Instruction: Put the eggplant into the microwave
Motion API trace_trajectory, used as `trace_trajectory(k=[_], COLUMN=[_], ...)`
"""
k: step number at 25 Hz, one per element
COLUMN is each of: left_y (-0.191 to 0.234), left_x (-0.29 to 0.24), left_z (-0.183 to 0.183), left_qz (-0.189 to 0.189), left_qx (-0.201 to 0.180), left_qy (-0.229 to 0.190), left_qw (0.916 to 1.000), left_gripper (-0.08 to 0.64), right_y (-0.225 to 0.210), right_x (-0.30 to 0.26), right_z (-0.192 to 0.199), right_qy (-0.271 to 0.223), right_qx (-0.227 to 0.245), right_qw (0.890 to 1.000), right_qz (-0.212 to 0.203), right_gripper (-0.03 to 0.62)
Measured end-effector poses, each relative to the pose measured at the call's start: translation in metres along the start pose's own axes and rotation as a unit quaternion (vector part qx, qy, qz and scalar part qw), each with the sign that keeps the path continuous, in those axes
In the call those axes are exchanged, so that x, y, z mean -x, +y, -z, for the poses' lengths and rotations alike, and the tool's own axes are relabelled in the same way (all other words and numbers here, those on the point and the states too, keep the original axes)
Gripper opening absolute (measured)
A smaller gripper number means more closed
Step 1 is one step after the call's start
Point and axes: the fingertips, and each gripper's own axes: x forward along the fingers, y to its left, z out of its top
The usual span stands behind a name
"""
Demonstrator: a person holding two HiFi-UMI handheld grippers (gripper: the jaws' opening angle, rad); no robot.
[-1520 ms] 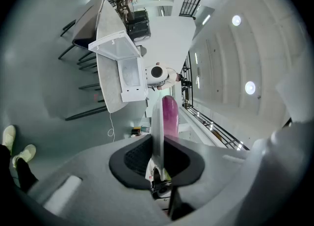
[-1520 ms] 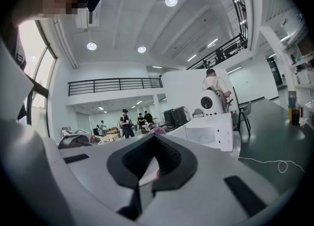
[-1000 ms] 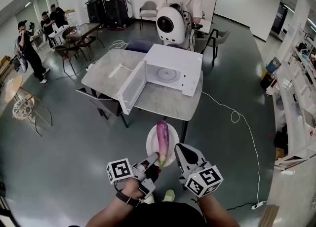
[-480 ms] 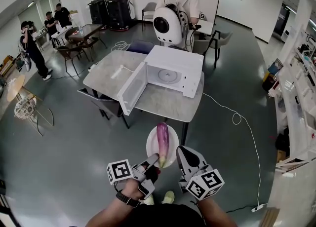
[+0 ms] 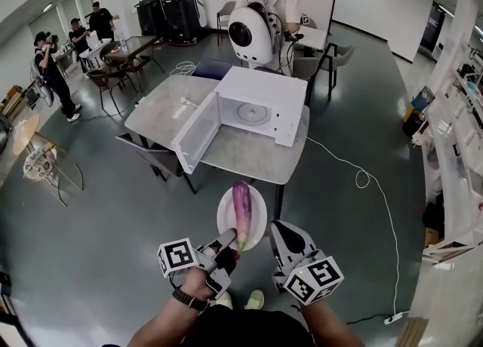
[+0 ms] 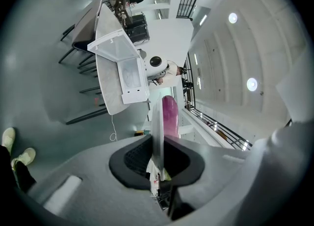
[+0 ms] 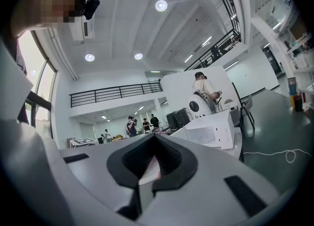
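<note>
Purple oblong eggplant (image 5: pixel 241 202) on round white plate (image 5: pixel 225 222).
Clamped at rim by left gripper (image 5: pixel 229 238); flanked lower right by clenched right gripper (image 5: pixel 276 226).

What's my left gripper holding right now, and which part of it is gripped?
A white plate carrying the eggplant; the left gripper pinches the plate's near rim.
</note>
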Motion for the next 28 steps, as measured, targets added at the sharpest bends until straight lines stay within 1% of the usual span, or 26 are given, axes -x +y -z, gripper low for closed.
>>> trace_trajectory(k=[2,6,12,14,16,18,22,25,28], left_y=[0.001,-0.006,-0.001,-0.002,-0.001,0.003,0.007,0.015,0.025], left_x=[-0.003,-0.01,-0.018,-0.023,-0.029,-0.035,-0.05,-0.062,-0.077], left_z=[0.0,0.001,-0.013,-0.017,-0.023,-0.031,-0.052,-0.076,-0.104], left_qz=[-0.004,0.002,-0.011,-0.005,-0.003,-0.005,0.005,0.004,0.0], left_qx=[-0.005,0.012,-0.005,0.001,-0.002,-0.007,0.014,0.009,-0.005], left_qy=[-0.005,-0.018,-0.025,-0.024,-0.022,-0.019,-0.011,-0.002,0.011], left_qw=[1.0,0.9998,0.9996,0.9997,0.9998,0.9998,0.9998,0.9999,0.9999], left_gripper=[0.041,0.041,0.041,0.041,0.041,0.041,0.041,0.041,0.041], right_y=[-0.008,-0.02,-0.029,-0.033,-0.037,-0.041,-0.047,-0.053,-0.061], right_x=[0.005,0.009,0.003,-0.002,-0.009,-0.018,-0.044,-0.07,-0.099], right_z=[0.0,-0.004,-0.01,-0.009,-0.008,-0.008,-0.01,-0.01,-0.012], right_qy=[0.001,-0.003,-0.006,-0.006,-0.005,-0.002,0.0,0.0,0.0], right_qx=[-0.003,-0.008,-0.01,-0.011,-0.01,-0.01,-0.007,-0.002,-0.001], right_qw=[1.0,1.0,1.0,1.0,1.0,1.0,1.0,1.0,1.0], right_qz=[0.002,-0.001,-0.004,-0.002,-0.002,0.002,0.011,0.016,0.027], right_gripper=[0.002,0.002,0.002,0.002,0.002,0.002,0.002,0.002,0.002])
